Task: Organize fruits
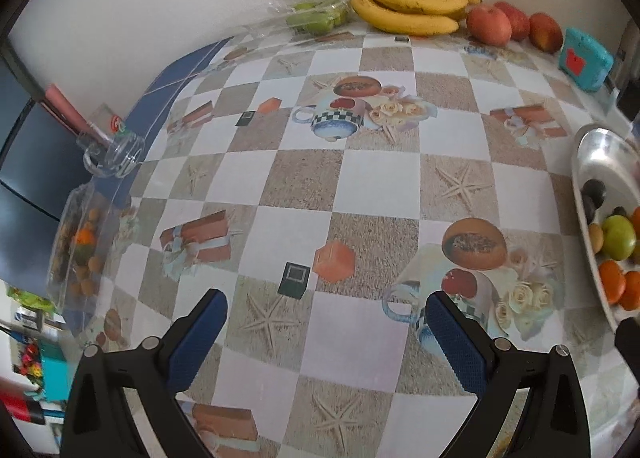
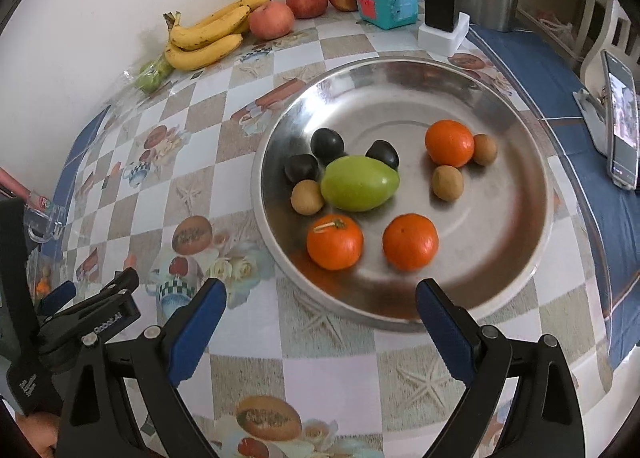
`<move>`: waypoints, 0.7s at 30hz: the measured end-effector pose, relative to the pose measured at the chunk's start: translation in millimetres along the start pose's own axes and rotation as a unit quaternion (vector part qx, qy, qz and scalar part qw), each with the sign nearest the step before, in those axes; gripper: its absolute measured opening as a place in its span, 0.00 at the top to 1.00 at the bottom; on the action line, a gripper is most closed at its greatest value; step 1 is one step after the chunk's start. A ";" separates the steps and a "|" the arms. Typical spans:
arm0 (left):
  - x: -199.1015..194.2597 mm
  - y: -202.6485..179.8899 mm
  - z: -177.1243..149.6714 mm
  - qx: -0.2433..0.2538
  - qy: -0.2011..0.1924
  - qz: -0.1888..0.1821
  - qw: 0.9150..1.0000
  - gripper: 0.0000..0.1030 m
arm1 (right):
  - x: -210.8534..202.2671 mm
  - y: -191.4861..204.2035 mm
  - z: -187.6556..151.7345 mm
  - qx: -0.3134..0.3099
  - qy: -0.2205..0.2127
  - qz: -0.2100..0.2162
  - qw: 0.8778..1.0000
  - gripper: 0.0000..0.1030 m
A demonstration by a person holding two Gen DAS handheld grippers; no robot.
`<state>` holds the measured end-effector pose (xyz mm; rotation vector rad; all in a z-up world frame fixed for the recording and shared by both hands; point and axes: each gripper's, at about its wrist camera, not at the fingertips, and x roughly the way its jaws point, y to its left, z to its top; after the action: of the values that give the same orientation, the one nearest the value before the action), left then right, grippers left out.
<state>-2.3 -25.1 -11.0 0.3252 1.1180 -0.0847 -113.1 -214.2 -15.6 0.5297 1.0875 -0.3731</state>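
**Both tongs hovering empty over the table, fruit split between dish and wall**

The right tongs [image 2: 320, 310] are hanging spread apart, gripping nothing, at the near rim of the steel dish [image 2: 520, 130] mid-frame. Lying in the dish are three tangerines [image 2: 335, 242], a green mango [image 2: 359, 183], three dark plums [image 2: 327, 144] and small brown fruits [image 2: 447, 183]. The left tongs [image 1: 326, 324] are also gaping wide over the checkered table [image 1: 360, 186]. Bananas [image 1: 408, 4] and apples [image 1: 489, 24] are sitting along the wall at upper right.
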 end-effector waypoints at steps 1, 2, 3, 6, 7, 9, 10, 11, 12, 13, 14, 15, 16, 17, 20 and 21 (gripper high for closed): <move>-3.9 2.6 -0.8 -0.004 -0.006 -0.003 1.000 0.02 | -2.2 0.1 -1.8 -0.001 -0.002 0.000 1.000 0.07; -6.1 3.4 -0.7 -0.006 -0.009 -0.005 1.000 0.02 | -4.9 0.3 -4.1 -0.002 -0.005 0.000 1.000 0.07; -9.2 5.0 -1.3 -0.007 -0.013 -0.008 1.000 0.03 | -6.7 0.8 -5.7 -0.004 -0.006 0.000 1.000 0.07; -17.9 9.1 -3.7 -0.008 -0.023 -0.020 0.999 0.04 | -14.4 2.8 -7.6 -0.010 -0.017 -0.002 1.000 0.07; -20.2 10.2 -4.2 -0.008 -0.025 -0.023 0.999 0.04 | -18.4 3.4 -8.1 -0.011 -0.025 -0.003 1.000 0.07; -23.8 12.2 -4.6 -0.008 -0.028 -0.027 0.999 0.05 | -21.7 4.2 -7.6 -0.012 -0.032 -0.005 0.999 0.07; -25.7 13.2 -4.6 -0.007 -0.029 -0.031 0.999 0.05 | -21.7 5.1 -6.7 -0.013 -0.035 -0.006 0.999 0.07; -27.6 14.0 -4.7 -0.006 -0.031 -0.035 0.999 0.05 | -22.5 5.2 -6.6 -0.014 -0.036 -0.008 0.999 0.07; -28.6 14.6 -5.2 -0.005 -0.031 -0.038 0.999 0.06 | -22.6 5.4 -6.6 -0.014 -0.036 -0.009 0.999 0.07; -29.9 15.3 -5.7 -0.004 -0.031 -0.045 0.999 0.06 | -23.0 5.3 -6.3 -0.014 -0.037 -0.011 0.999 0.07; -30.5 15.8 -6.0 -0.003 -0.030 -0.049 0.998 0.06 | -23.4 4.7 -6.3 -0.013 -0.038 -0.012 0.999 0.07; -31.1 16.8 -6.1 -0.004 -0.029 -0.055 0.998 0.06 | -23.8 4.2 -6.0 -0.012 -0.039 -0.015 0.999 0.07; -31.7 18.0 -6.1 -0.005 -0.027 -0.061 0.998 0.06 | -24.3 3.5 -6.1 -0.012 -0.039 -0.018 0.999 0.07; -32.2 19.0 -6.1 -0.006 -0.026 -0.064 0.998 0.06 | -24.4 3.5 -6.0 -0.012 -0.040 -0.021 0.999 0.07; -31.9 20.8 -6.3 -0.006 -0.021 -0.072 0.997 0.06 | -26.1 3.2 -6.0 -0.014 -0.042 -0.028 0.999 0.07; -30.6 21.3 -6.1 -0.007 -0.017 -0.077 0.997 0.06 | -26.2 3.5 -5.9 -0.016 -0.042 -0.030 0.999 0.07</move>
<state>-16.2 -6.0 18.5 0.2246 1.1074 -0.2181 -126.7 -207.1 6.8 0.4506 1.0289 -0.4270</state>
